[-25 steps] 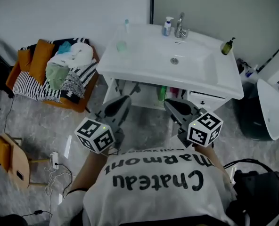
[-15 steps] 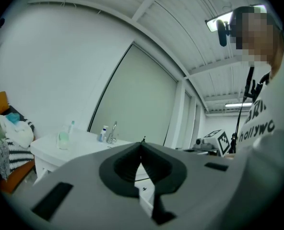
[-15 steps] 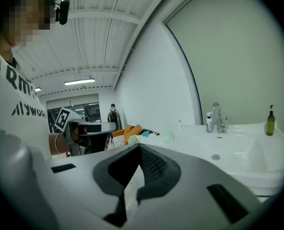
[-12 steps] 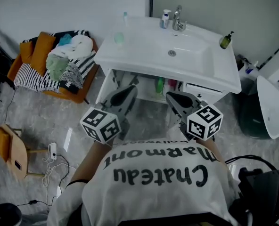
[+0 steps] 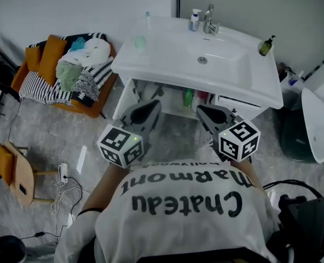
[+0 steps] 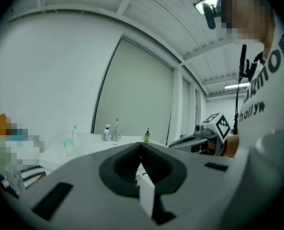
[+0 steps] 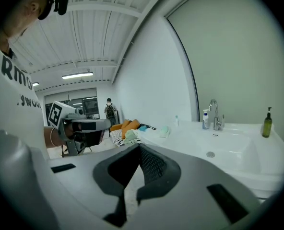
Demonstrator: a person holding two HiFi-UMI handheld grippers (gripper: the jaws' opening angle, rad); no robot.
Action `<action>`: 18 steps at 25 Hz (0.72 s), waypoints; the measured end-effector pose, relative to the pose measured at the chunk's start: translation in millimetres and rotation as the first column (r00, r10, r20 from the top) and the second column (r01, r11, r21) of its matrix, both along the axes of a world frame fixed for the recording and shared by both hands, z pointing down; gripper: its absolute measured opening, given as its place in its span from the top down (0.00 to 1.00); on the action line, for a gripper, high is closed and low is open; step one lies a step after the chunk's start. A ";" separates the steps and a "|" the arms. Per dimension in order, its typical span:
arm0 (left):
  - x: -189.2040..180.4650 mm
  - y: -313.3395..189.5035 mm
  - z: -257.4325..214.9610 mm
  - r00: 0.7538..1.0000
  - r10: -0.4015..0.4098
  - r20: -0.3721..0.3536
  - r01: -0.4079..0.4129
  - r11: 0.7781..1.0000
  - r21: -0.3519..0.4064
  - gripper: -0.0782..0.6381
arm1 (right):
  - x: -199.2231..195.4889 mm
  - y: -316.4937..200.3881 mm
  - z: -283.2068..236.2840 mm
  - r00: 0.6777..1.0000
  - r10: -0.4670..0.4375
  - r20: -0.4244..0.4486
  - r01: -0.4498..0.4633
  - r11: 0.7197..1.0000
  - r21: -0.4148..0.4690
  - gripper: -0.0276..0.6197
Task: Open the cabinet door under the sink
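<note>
Both tools sit side by side in front of the cabinet [image 5: 238,108], below the sink [image 5: 260,86] rim and pointed roughly level at its front. This reads as an approach pose with no contact yet. left gripper [image 5: 150,106]: jaws closed tip to tip, nothing in them. right gripper [image 5: 204,110]: same, closed and empty. My take: closed tips could hook a door edge, but they'd have to part to pinch a handle, and no handle is resolvable here. The cabinet middle shows an open bay with bottles [image 5: 188,98] on a shelf. The white panel [image 5: 125,98] at its left may be a door already swung out, can't confirm. The faucet [image 5: 208,23] and pump bottle [image 5: 194,19] sit at the back of the deck and the soap bottle [image 5: 266,46] on the right corner, all probably parked clear of the basin. Writing: the shirt [image 5: 178,212] print reads "Chateau Marmon…" with a small "holly…" under it, upside down in the head view. The marker cubes [image 5: 121,146] carry black-and-white squares only, no text. Bottle labels are too small to read.
</note>
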State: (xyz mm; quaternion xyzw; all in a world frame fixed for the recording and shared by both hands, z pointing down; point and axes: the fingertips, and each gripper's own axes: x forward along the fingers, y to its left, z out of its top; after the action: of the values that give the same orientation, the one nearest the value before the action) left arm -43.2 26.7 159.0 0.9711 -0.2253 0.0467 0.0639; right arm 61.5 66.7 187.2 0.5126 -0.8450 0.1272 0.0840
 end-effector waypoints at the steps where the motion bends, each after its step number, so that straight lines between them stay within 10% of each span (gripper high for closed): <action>1: 2.8 1.1 0.3 1.000 0.013 0.020 -0.013 1.000 0.023 0.88 | 0.0 -1.0 0.7 1.000 0.001 -0.001 -0.001 1.000 -0.002 0.94; 18: 3.1 -10.9 17.6 1.000 0.030 0.003 -0.030 0.999 -0.045 0.88 | 3.2 -11.8 12.2 1.000 0.021 -0.024 -0.022 0.999 -0.031 0.94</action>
State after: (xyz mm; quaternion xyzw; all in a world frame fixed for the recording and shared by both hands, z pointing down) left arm -40.1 15.7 176.6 0.9725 -0.2098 0.0542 0.0847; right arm 64.7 54.9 199.4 0.5216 -0.8364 0.1352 0.1005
